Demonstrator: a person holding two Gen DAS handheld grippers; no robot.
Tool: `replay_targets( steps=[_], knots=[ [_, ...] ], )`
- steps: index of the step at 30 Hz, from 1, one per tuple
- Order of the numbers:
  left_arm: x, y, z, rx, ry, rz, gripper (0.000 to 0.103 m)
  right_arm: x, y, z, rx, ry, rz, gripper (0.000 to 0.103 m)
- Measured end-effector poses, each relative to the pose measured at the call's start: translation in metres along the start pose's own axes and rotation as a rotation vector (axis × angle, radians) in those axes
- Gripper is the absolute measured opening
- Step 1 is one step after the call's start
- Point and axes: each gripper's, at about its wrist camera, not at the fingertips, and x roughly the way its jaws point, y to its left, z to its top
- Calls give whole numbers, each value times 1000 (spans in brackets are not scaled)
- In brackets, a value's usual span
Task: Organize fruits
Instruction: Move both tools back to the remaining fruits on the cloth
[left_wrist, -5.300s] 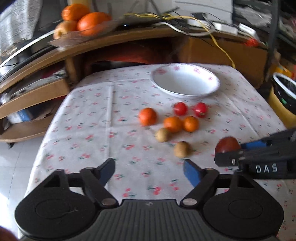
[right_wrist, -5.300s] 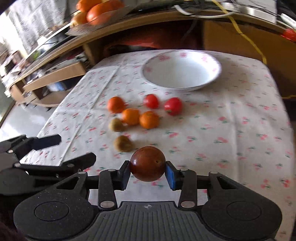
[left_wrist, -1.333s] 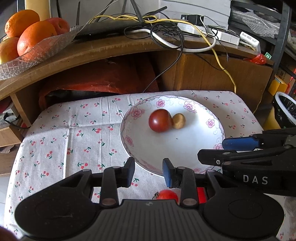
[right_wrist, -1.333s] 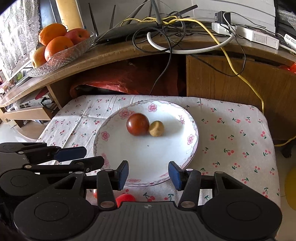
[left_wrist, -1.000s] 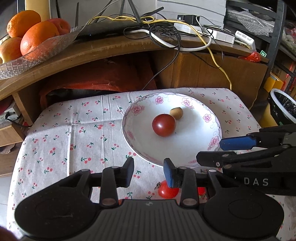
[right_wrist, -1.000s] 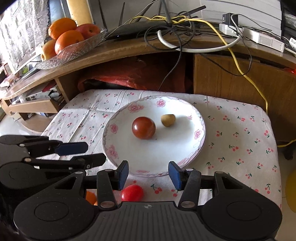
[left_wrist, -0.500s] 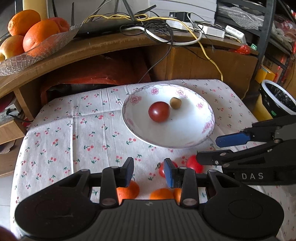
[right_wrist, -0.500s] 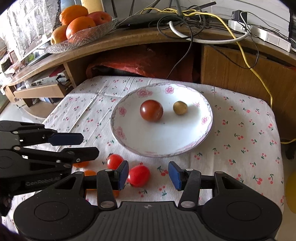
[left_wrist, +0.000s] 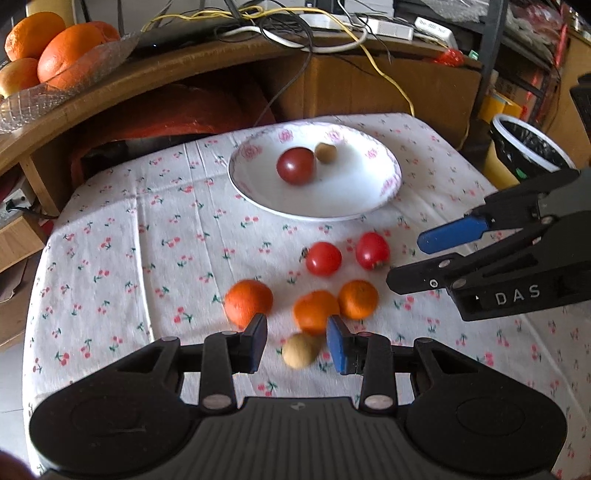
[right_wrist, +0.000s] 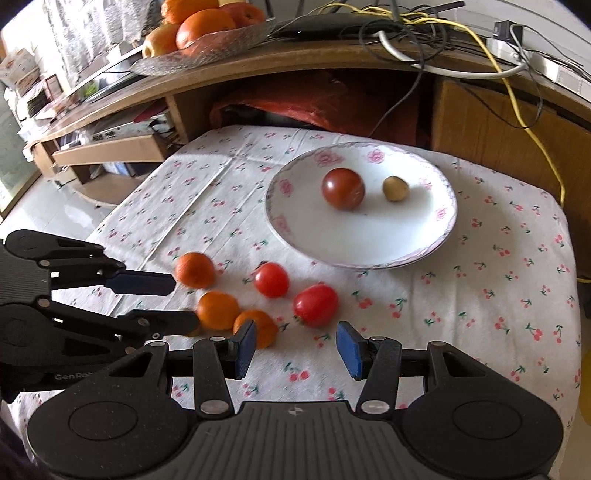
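Note:
A white flowered plate (left_wrist: 384, 192) (right_wrist: 439, 236) holds a dark red tomato (left_wrist: 296, 165) (right_wrist: 342, 188) and a small tan fruit (left_wrist: 325, 152) (right_wrist: 395, 188). On the cloth in front lie two red tomatoes (left_wrist: 323, 258) (left_wrist: 372, 250), three oranges (left_wrist: 248, 303) (left_wrist: 316, 311) (left_wrist: 357, 299) and another tan fruit (left_wrist: 300, 349). My left gripper (left_wrist: 297, 343) is open, its blue pads either side of that tan fruit and above it. My right gripper (right_wrist: 295, 349) is open and empty, just short of the oval red tomato (right_wrist: 316, 304).
A cherry-print cloth covers the table (left_wrist: 147, 240). Behind it runs a wooden shelf (left_wrist: 184, 70) with cables and a glass bowl of oranges (left_wrist: 55, 48). A bin (left_wrist: 528, 147) stands at the right. The cloth's right part (right_wrist: 517, 295) is bare.
Both grippers have drawn back from the plate toward the near side of the table, bringing the loose fruit into view. The tan fruit now lies between the left gripper's pads.

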Motion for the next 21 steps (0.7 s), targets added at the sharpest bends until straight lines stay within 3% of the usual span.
replay_targets(
  steps=[16, 21],
  knots=[
    [20, -5, -11, 37, 44, 8, 43, 11, 10, -7, -33, 41, 26, 45],
    [18, -5, -11, 37, 42, 14, 38, 15, 13, -6, -47, 46, 37, 45]
  ],
)
